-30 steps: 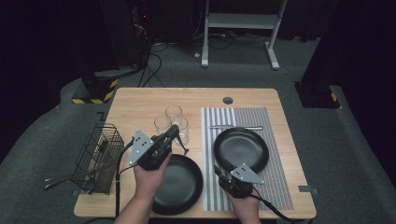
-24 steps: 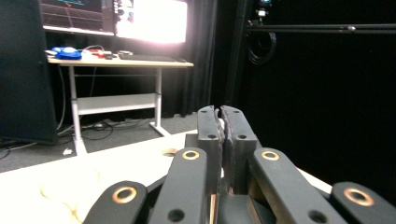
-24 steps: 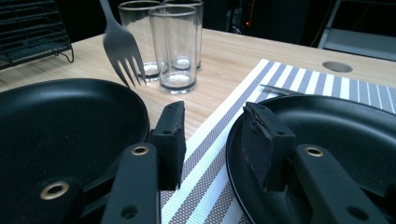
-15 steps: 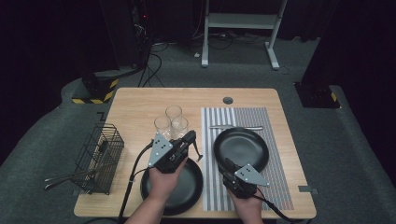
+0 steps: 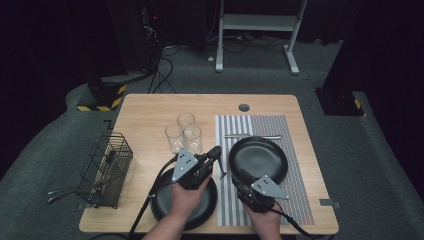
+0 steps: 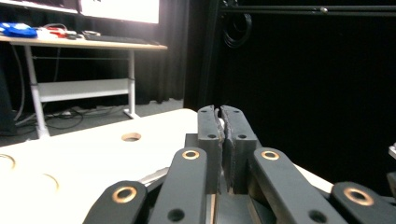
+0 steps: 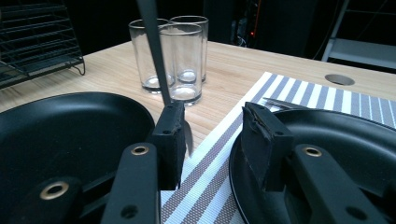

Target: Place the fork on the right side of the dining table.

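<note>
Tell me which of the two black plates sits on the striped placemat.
The right black plate, in front of the right gripper. It lies on the striped placemat; the other black plate sits on bare wood under the person's left hand.

Light: we see the table (image 5: pixel 150 107) lit evenly from above, the room around it nearly black.
Glare: pale tabletop washes out in our left gripper view.
Focus: near jaws look soft.

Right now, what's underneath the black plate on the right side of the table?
The right black plate rests on a striped placemat, which lies on the wooden table. A piece of cutlery lies on the mat just beyond it. Anything directly beneath the plate is covered.
</note>
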Available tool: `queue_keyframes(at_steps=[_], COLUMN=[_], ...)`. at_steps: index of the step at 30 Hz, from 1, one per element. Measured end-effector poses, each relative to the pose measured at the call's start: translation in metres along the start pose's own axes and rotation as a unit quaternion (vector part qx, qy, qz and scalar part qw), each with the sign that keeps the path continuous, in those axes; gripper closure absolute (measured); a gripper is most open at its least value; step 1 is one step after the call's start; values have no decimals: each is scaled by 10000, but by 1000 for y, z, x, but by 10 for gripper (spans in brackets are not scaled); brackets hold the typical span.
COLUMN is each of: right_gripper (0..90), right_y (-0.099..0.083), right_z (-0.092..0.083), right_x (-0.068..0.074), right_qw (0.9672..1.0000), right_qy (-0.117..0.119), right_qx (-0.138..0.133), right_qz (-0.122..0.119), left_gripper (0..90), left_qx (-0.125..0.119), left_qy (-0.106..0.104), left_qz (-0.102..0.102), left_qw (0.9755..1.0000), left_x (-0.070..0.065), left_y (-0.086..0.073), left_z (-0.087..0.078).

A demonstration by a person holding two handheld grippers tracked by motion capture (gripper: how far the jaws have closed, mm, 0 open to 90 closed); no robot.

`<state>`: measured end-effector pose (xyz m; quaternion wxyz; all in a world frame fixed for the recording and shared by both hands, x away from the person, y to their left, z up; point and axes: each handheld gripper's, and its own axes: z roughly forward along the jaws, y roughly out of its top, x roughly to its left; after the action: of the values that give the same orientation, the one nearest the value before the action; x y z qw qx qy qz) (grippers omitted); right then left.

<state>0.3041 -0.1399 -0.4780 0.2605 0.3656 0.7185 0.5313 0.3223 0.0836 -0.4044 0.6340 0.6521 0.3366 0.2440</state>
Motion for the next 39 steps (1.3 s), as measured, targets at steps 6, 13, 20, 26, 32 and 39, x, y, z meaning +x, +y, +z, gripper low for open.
queue_keyframes(at_steps=[6, 13, 20, 26, 32, 39], right_gripper=[610, 627, 668, 704, 757, 832], right_y=[0, 0, -1, -1, -3, -4], right_z=[3, 8, 12, 15, 19, 21], right_x=[3, 8, 12, 14, 14, 16], right_qw=[9999, 9997, 9994, 9993, 9992, 9991], right_qy=[119, 239, 357, 368, 376, 399], right_qx=[4, 8, 32, 39, 83, 68], right_qz=[-16, -19, -10, -68, -69, -154], left_gripper=[869, 868, 868, 868, 867, 862], left_qx=[116, 185, 290, 379, 354, 339], left_qy=[-88, -106, -148, -181, -186, -176], left_qz=[31, 41, 15, 34, 36, 79], left_qw=[9999, 9998, 9995, 9991, 9992, 9992], left_x=[-7, -9, -11, -14, -13, -12], left_y=[-6, -7, -12, -17, -18, -19], left_z=[4, 4, 6, 9, 8, 7])
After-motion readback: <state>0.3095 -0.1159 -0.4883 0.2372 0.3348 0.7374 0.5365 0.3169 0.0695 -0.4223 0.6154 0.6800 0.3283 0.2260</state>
